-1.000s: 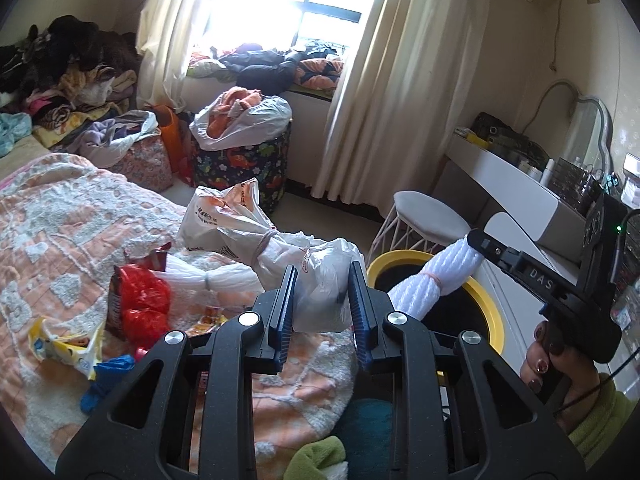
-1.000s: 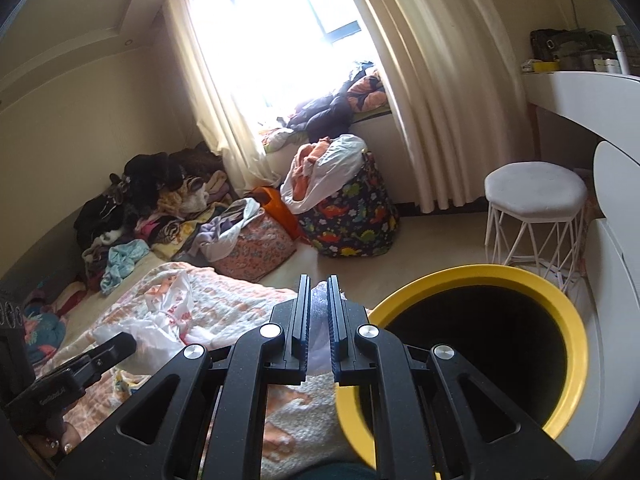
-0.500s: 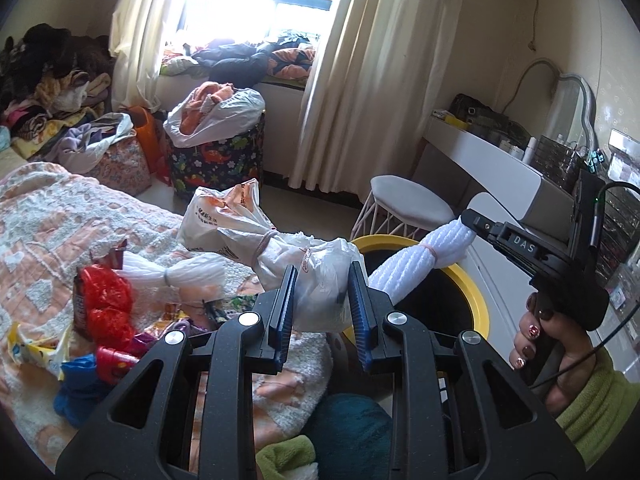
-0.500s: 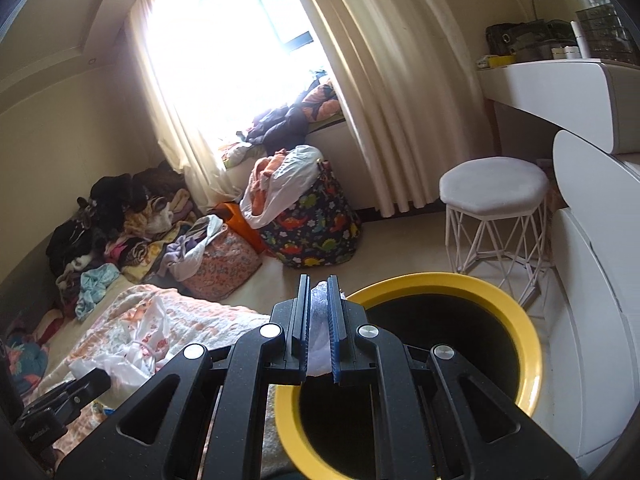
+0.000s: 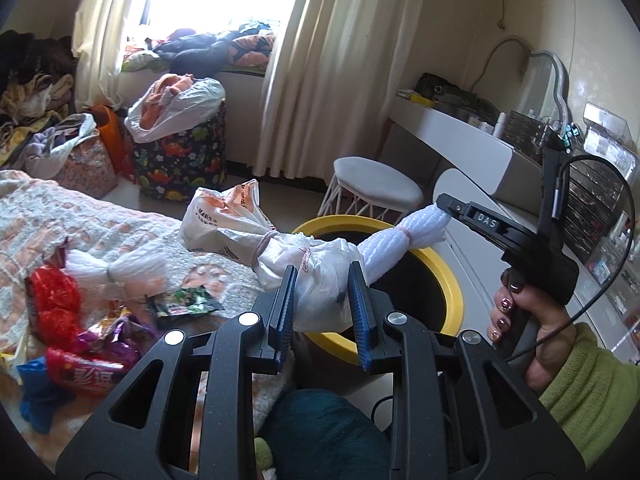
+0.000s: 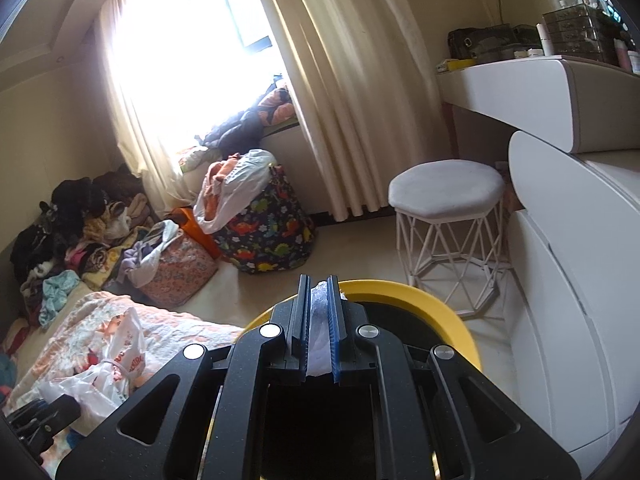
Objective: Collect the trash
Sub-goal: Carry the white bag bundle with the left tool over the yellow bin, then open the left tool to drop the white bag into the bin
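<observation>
My left gripper (image 5: 323, 280) is shut on a white plastic bag (image 5: 320, 272) tied with a hair band, held at the near rim of the yellow-rimmed black bin (image 5: 444, 272). My right gripper (image 6: 319, 300) is shut on white foam netting (image 6: 319, 320); in the left wrist view the netting (image 5: 400, 236) hangs over the bin opening from the right gripper (image 5: 448, 210). The bin (image 6: 460, 324) also shows below the right gripper. More trash lies on the bed: red wrappers (image 5: 52, 304), a green packet (image 5: 180, 300), another foam net (image 5: 116, 270).
A patterned blanket covers the bed (image 5: 80, 232) on the left. A white stool (image 5: 376, 188) stands behind the bin, a white dresser (image 6: 568, 280) to its right. A dinosaur-print bag (image 5: 180, 160) and piles of clothes (image 6: 80, 232) sit near the window.
Both grippers have moved right and closer to the bin with their loads. The bin now fills more of both views, and the bed has slid left.
</observation>
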Tool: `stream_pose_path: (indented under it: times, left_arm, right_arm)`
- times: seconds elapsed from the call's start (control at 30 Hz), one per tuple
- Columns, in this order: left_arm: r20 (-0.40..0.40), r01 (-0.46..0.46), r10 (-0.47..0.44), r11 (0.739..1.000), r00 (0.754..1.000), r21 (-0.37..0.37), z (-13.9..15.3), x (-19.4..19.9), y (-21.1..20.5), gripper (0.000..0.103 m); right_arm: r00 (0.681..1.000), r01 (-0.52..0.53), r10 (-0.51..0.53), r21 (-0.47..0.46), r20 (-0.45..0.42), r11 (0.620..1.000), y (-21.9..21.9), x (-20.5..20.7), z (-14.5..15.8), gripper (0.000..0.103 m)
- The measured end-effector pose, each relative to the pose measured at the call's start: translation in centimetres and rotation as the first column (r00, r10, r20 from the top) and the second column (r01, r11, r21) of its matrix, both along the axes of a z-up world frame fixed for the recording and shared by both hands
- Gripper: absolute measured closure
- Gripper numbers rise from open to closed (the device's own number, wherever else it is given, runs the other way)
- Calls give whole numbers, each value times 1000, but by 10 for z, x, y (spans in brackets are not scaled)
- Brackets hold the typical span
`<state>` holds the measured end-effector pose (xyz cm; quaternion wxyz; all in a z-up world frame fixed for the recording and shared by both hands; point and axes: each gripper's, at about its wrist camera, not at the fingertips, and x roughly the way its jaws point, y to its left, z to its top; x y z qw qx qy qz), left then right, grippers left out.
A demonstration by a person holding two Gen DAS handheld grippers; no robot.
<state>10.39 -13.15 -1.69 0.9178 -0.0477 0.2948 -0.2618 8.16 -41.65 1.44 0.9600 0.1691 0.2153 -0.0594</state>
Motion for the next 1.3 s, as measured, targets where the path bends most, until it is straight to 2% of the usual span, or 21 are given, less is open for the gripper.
stream_pose_path:
  times: [0.5,0.93,1.03,1.07,1.1,1.13,1.17,1.2,1.23,1.3]
  left_arm:
    - [-12,156,-156,987,988,25,-21,19,-49,84]
    - [-59,187,-184,982,981,37,-40,37,-69,83]
    - [-64,180,-178,983,982,27,-42,41,-68,80]
    - [-61,180,-179,983,982,21,-43,42,-66,77]
    - [-58,176,-175,984,983,17,-43,42,-65,72]
    - [-59,171,-169,985,984,15,-43,43,-64,59]
    - [-63,159,-158,987,986,11,-43,44,-61,41]
    - [-65,139,-139,990,988,10,-43,44,-58,33]
    - [-69,123,-123,992,990,5,-43,44,-56,27]
    - [-83,102,-103,995,991,-16,-43,46,-50,22]
  right_arm:
    - [990,101,-110,-93,-92,991,-22,8,-27,95]
    - [986,106,-117,-94,-119,990,-31,13,-39,94]
    - [988,87,-97,-87,-119,992,-29,16,-40,91]
    - [989,81,-90,-80,-117,993,-30,16,-40,90]
    - [990,73,-81,-68,-117,995,-30,16,-41,85]
    - [990,68,-74,-56,-118,996,-30,17,-42,81]
    - [991,65,-70,-46,-117,997,-29,17,-42,72]
    - [991,62,-66,-39,-116,997,-29,17,-43,64]
    - [992,57,-60,-32,-115,998,-28,18,-43,61]
    - [992,51,-54,-28,-113,998,-26,19,-42,58]
